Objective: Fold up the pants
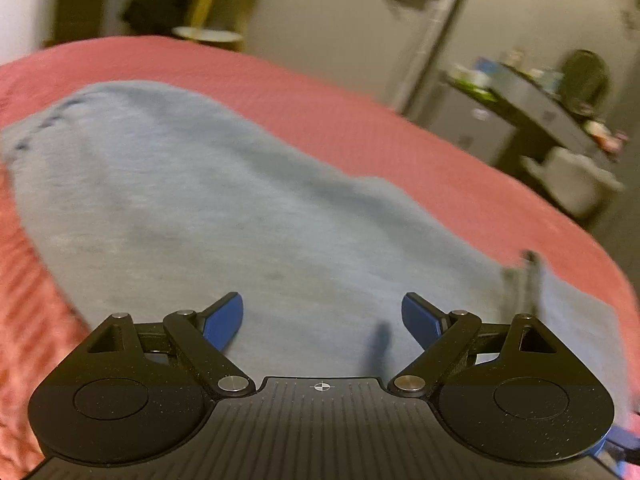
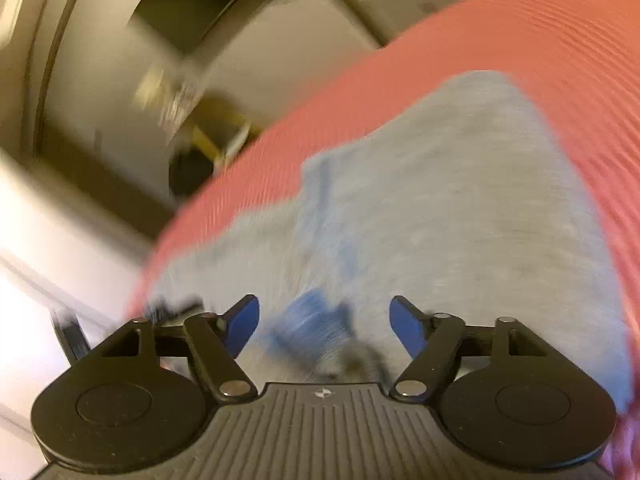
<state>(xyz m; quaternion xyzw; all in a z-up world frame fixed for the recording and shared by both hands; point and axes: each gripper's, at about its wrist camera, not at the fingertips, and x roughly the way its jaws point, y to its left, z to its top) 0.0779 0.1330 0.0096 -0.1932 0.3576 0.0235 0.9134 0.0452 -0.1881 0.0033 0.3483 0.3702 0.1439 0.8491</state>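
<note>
Lying flat on the red bedspread [image 1: 360,120], the pants [image 1: 200,200] await a fold; left gripper [image 1: 322,316] and right gripper [image 2: 324,320] hover above them, both spread, gripping nothing.

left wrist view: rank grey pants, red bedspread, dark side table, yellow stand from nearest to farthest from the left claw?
From the left claw, open over the cloth:
1. grey pants, directly under and ahead of the claw.
2. red bedspread, around the pants on both sides and beyond.
3. dark side table, off the bed's right edge.
4. yellow stand, past the bed's far edge, upper left.
</note>
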